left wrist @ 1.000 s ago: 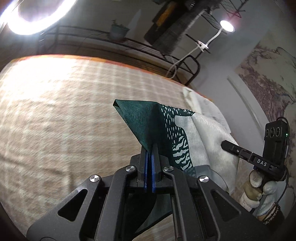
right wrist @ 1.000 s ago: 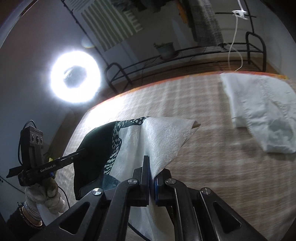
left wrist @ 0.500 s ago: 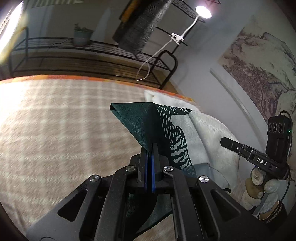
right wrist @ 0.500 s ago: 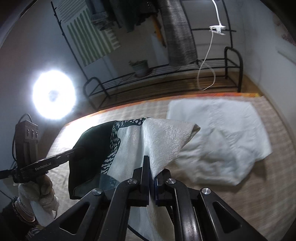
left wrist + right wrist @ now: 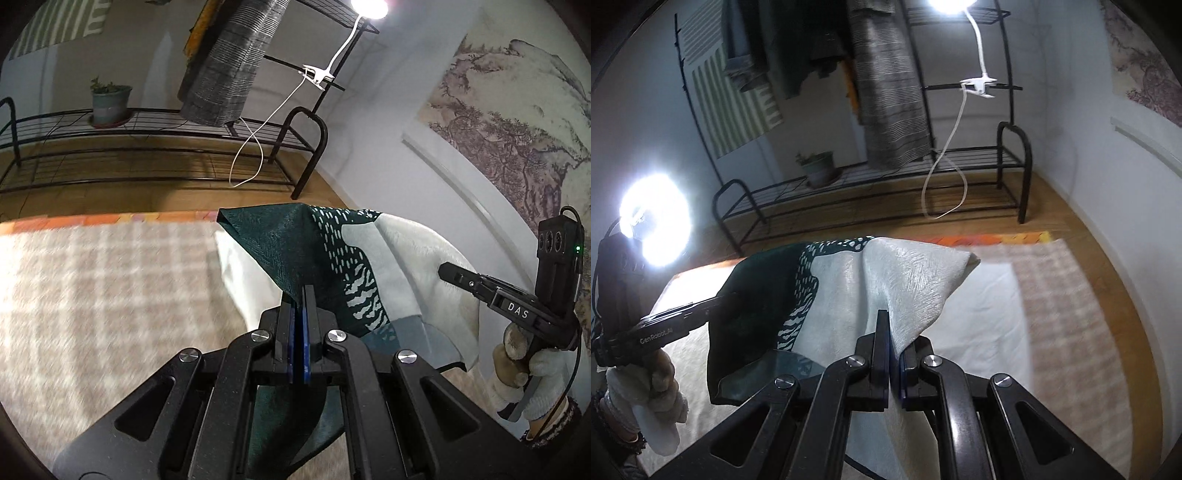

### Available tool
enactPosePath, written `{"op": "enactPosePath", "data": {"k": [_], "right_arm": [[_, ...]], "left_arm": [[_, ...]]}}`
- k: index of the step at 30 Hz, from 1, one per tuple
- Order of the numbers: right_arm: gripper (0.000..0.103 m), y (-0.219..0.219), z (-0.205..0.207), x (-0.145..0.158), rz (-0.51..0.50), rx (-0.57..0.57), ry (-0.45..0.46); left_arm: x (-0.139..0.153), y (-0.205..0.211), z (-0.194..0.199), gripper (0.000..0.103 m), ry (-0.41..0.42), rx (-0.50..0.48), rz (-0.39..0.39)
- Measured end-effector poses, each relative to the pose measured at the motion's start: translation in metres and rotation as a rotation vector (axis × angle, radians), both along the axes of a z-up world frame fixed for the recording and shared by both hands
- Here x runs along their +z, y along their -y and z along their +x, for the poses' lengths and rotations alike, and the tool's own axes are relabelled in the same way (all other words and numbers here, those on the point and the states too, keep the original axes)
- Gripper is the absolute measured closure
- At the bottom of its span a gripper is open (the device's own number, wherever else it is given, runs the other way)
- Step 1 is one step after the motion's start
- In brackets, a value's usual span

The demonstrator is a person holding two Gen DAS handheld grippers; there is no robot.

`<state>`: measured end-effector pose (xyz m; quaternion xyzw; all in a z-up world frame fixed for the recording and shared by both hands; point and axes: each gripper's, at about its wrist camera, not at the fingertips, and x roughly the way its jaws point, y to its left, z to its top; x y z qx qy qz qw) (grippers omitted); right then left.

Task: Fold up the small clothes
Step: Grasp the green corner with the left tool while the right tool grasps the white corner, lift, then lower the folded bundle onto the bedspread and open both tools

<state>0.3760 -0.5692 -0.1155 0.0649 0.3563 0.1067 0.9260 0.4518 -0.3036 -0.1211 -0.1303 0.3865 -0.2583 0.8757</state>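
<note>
A small garment, dark green [image 5: 280, 251] at one end and pale white [image 5: 905, 280] at the other with a zebra-like print between, hangs stretched between both grippers above the checked bed cover [image 5: 92, 288]. My left gripper [image 5: 298, 295] is shut on its green corner. My right gripper [image 5: 892, 328] is shut on its white corner. The right gripper also shows at the right of the left wrist view [image 5: 517, 310], and the left gripper at the left of the right wrist view [image 5: 665, 332].
A white cloth [image 5: 982, 317] lies flat on the bed under the held garment. The bed's orange edge [image 5: 997, 238] is just beyond it. A black metal rack [image 5: 871, 188] with a potted plant [image 5: 818, 168] stands behind, and the wall is close on the right.
Both grippers have carried the garment to the right across the bed, so it now hangs over the white cloth near the bed's far edge. Both stay shut.
</note>
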Motion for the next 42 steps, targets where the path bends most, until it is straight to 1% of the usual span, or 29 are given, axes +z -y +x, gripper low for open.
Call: {"op": "enactPosePath", "data": {"k": [3, 9, 14, 19, 22, 23, 24, 26, 27, 28, 31, 35, 42], "right_arm": [[0.102, 0.018, 0.017, -0.003, 0.008, -0.014, 0.010], [0.102, 0.033, 0.045, -0.019, 0.004, -0.010, 0.005], [0.102, 0.041, 0.062, -0.038, -0.018, -0.012, -0.013], [0.102, 0.046, 0.072, -0.053, -0.045, -0.030, -0.035], [0.101, 0.047, 0.075, -0.057, -0.066, -0.053, -0.045], [0.097, 0.047, 0.075, -0.058, -0.070, -0.051, -0.051], [0.095, 0.047, 0.076, -0.058, -0.077, -0.053, -0.053], [0.076, 0.045, 0.076, -0.058, -0.109, -0.070, -0.055], [0.075, 0.044, 0.076, -0.057, -0.115, -0.078, -0.055], [0.075, 0.044, 0.075, -0.056, -0.118, -0.080, -0.055], [0.075, 0.043, 0.073, -0.051, -0.124, -0.091, -0.051], [0.075, 0.044, 0.068, -0.042, -0.138, -0.123, -0.043], [0.075, 0.049, 0.043, -0.019, -0.127, -0.168, -0.029]], "left_arm": [[-0.008, 0.010, 0.015, 0.103, -0.006, 0.006, 0.003], [-0.025, 0.028, 0.034, 0.103, -0.014, 0.007, 0.021], [-0.037, 0.037, 0.041, 0.103, -0.023, 0.010, 0.037], [-0.043, 0.040, 0.043, 0.103, -0.015, 0.019, 0.071], [-0.043, 0.039, 0.044, 0.103, -0.022, 0.022, 0.073], [-0.043, 0.039, 0.044, 0.103, -0.019, 0.026, 0.078], [-0.041, 0.039, 0.044, 0.102, -0.018, 0.025, 0.087], [-0.040, 0.041, 0.043, 0.090, -0.018, 0.025, 0.105], [-0.038, 0.041, 0.042, 0.069, -0.016, 0.029, 0.121], [-0.037, 0.041, 0.040, 0.060, -0.009, 0.031, 0.121], [-0.032, 0.039, 0.037, 0.060, 0.015, 0.041, 0.140], [-0.023, 0.034, 0.032, 0.060, 0.020, 0.052, 0.138], [0.005, 0.023, 0.003, 0.060, 0.056, 0.049, 0.147]]}}
